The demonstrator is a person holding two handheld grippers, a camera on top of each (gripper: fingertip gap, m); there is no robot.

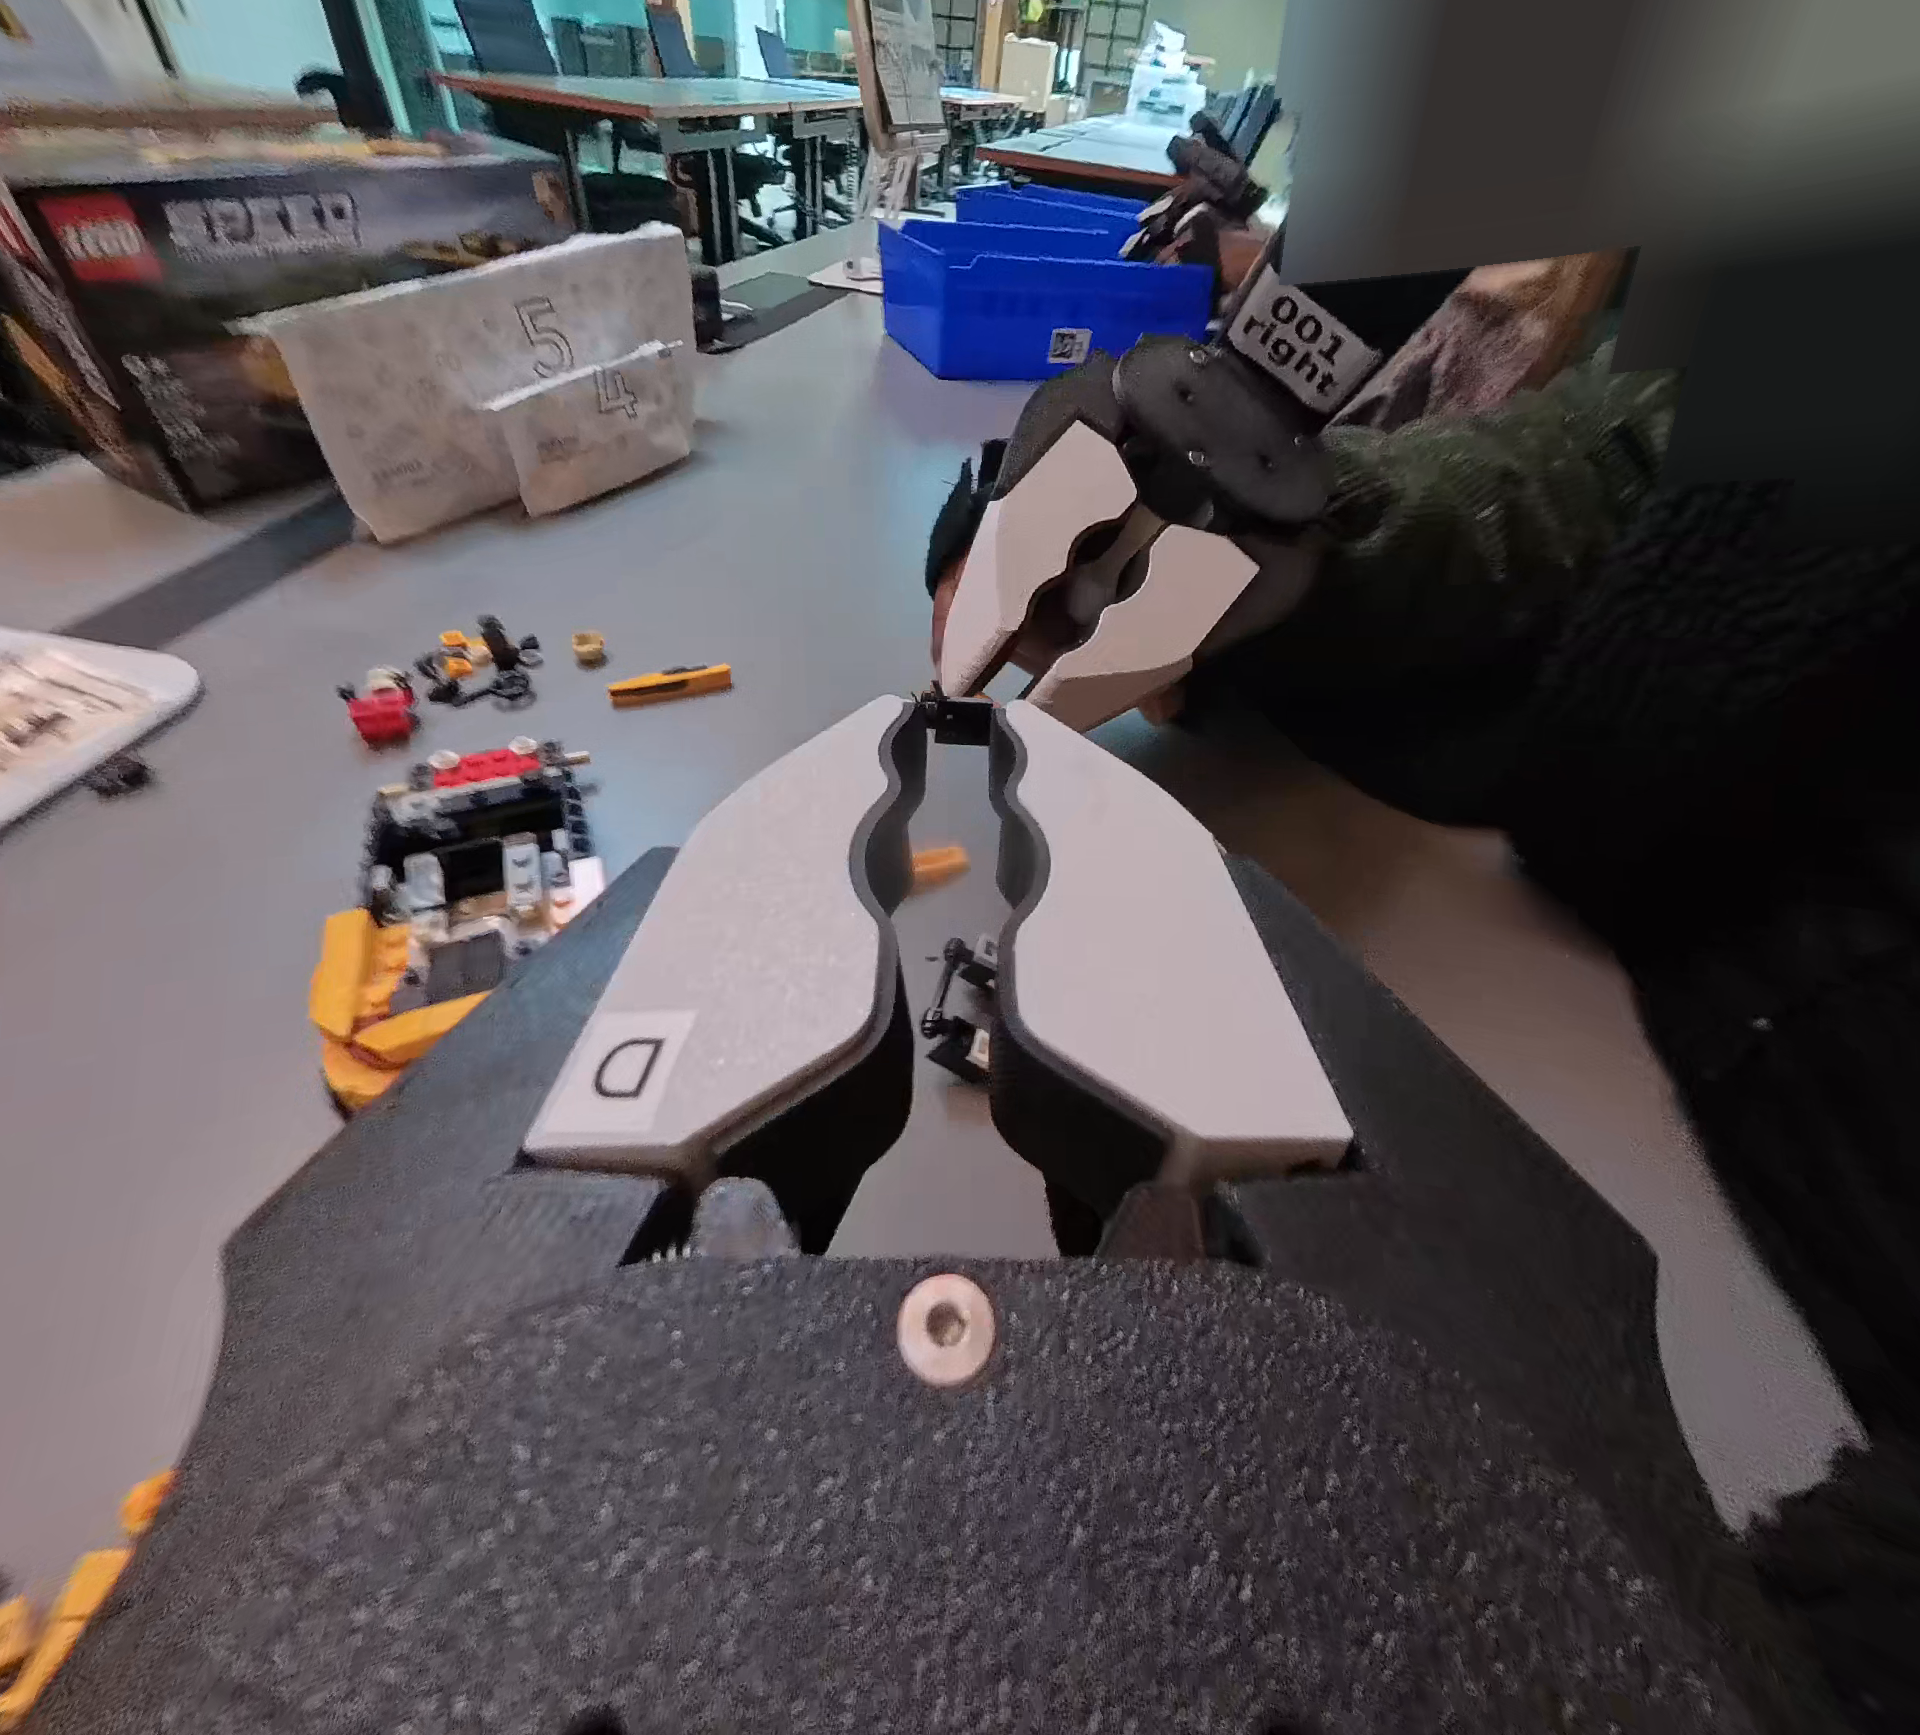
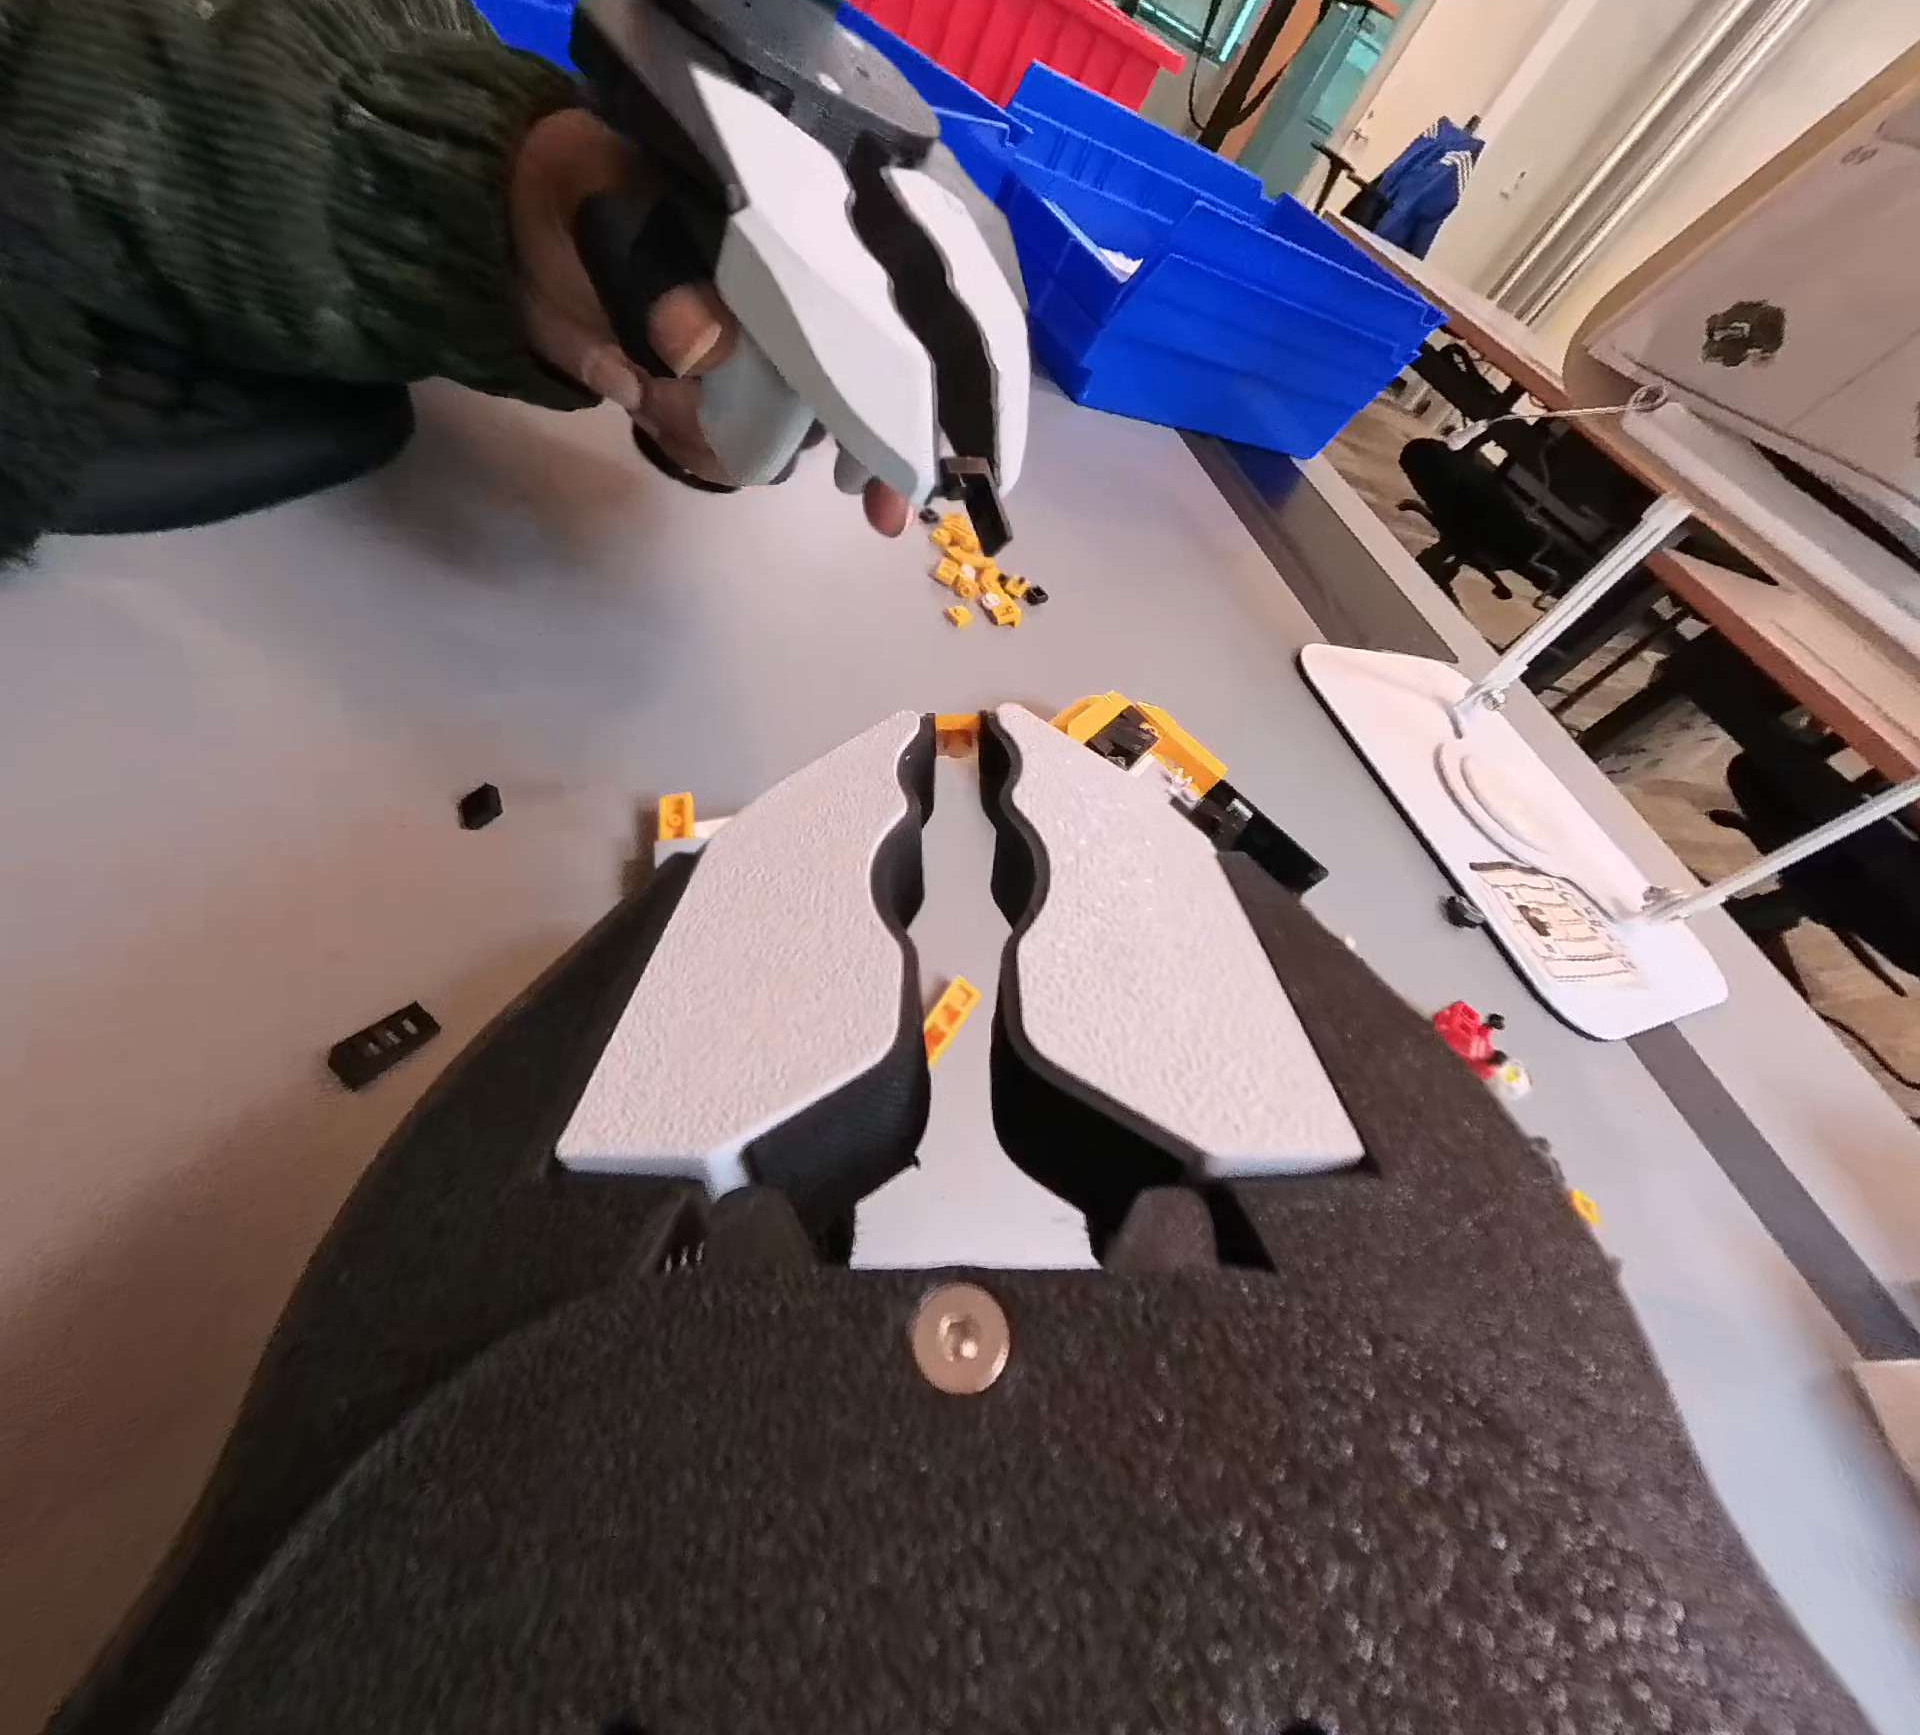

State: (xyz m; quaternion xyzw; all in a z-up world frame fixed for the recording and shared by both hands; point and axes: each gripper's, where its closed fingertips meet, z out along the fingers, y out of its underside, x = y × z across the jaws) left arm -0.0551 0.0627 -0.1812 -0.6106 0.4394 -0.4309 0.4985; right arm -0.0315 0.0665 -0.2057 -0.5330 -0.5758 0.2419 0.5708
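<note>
My left gripper (image 1: 956, 717) is shut on a small black brick (image 1: 958, 723), held above the grey table (image 1: 790, 542). The right wrist view shows the same gripper (image 2: 971, 480) from the side, with the black brick (image 2: 987, 513) hanging from its tips over a pile of small yellow pieces (image 2: 977, 579). My right gripper (image 2: 961, 731) is shut on a small orange piece (image 2: 956, 725), pinched at the very tips. In the left wrist view the right gripper (image 1: 997, 698) points down, its tips almost touching the black brick.
A part-built black, white and red model (image 1: 478, 854) and loose pieces (image 1: 478, 657) lie on the left. A yellow-and-black assembly (image 2: 1143, 740), a black plate (image 2: 382, 1043) and a white stand base (image 2: 1507, 854) lie near the right gripper. Blue bins (image 1: 1039, 303) and paper bags (image 1: 488, 376) stand behind. Left tips to right tips: about 4 centimeters. My right gripper's tips are some 12 centimeters from the black plate (image 2: 382, 1043).
</note>
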